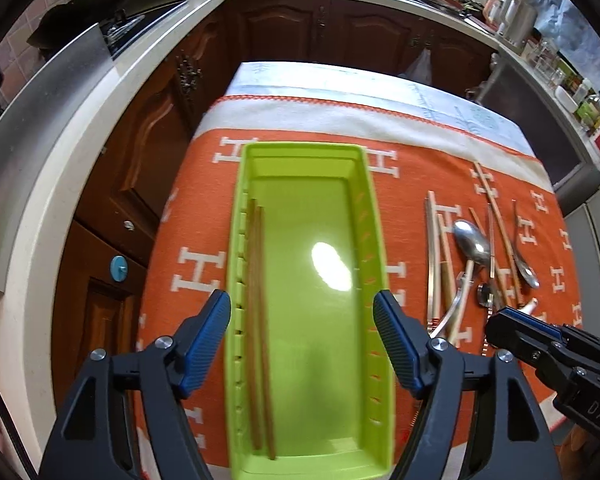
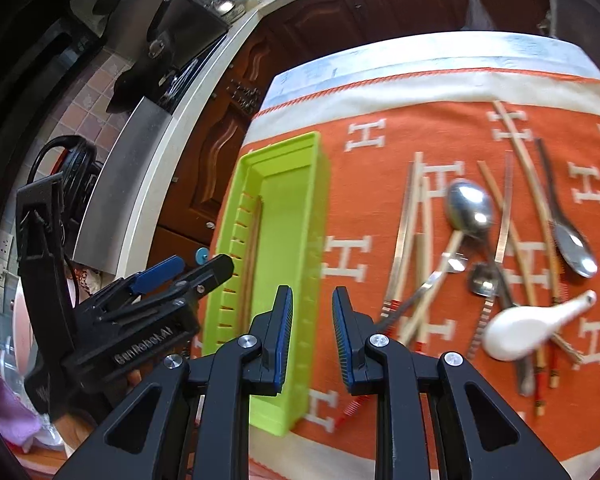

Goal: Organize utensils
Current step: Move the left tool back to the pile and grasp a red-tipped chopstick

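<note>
Bright daylight fills both fisheye views. A white glare patch sits on the floor of the green tray (image 1: 312,320), and the metal spoons (image 2: 470,206) glint. Straight edges bow strongly towards the dark, vignetted corners. Slight motion blur softens the right view.

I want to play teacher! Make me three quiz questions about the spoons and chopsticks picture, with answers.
1. True or false: the green tray already holds a pair of chopsticks.
2. What colour is the ceramic spoon?
A. white
B. black
C. blue
3. Fill in: the left gripper holds ____.

Key: 1 true. 2 A. 3 nothing; its jaws are open above the tray.
</note>
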Demonstrator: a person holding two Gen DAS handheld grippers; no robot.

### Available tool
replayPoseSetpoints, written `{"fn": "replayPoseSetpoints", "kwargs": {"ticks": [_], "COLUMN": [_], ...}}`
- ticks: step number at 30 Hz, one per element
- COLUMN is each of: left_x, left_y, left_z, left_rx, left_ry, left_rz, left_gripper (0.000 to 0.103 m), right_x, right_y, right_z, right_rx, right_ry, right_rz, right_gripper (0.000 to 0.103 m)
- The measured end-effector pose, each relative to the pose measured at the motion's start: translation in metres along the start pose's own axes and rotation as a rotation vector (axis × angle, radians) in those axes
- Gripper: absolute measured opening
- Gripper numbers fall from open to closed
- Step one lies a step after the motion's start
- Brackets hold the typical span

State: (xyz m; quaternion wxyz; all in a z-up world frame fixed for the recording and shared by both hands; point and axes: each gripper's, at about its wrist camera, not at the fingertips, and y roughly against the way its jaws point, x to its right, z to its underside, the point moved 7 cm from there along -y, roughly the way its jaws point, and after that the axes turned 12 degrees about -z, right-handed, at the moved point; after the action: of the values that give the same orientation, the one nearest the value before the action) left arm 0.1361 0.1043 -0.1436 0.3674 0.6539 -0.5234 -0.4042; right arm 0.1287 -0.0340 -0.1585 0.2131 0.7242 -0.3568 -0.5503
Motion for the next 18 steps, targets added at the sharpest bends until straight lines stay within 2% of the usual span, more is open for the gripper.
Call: {"fn": "replayPoseSetpoints", "kwargs": {"ticks": [10, 18], "left_x": [0.054, 0.099], "left_y": [0.018, 0.018], "left_z": [0.006, 0.014], "left_rx": [0.039, 0.031], "left_ry": [-0.126, -0.211], "left_rz": [0.033, 0.061], "left_gripper": [0.072, 0.072], "right_x": [0.054, 0.085], "right_y": [0.059, 0.081], "right_z": [0.016, 0.024], "right_rx": [0.088, 0.127], "right_ry": [-0.056, -0.094], "right_rz": [0.034, 0.069], "right_gripper": [0.020, 0.020]}}
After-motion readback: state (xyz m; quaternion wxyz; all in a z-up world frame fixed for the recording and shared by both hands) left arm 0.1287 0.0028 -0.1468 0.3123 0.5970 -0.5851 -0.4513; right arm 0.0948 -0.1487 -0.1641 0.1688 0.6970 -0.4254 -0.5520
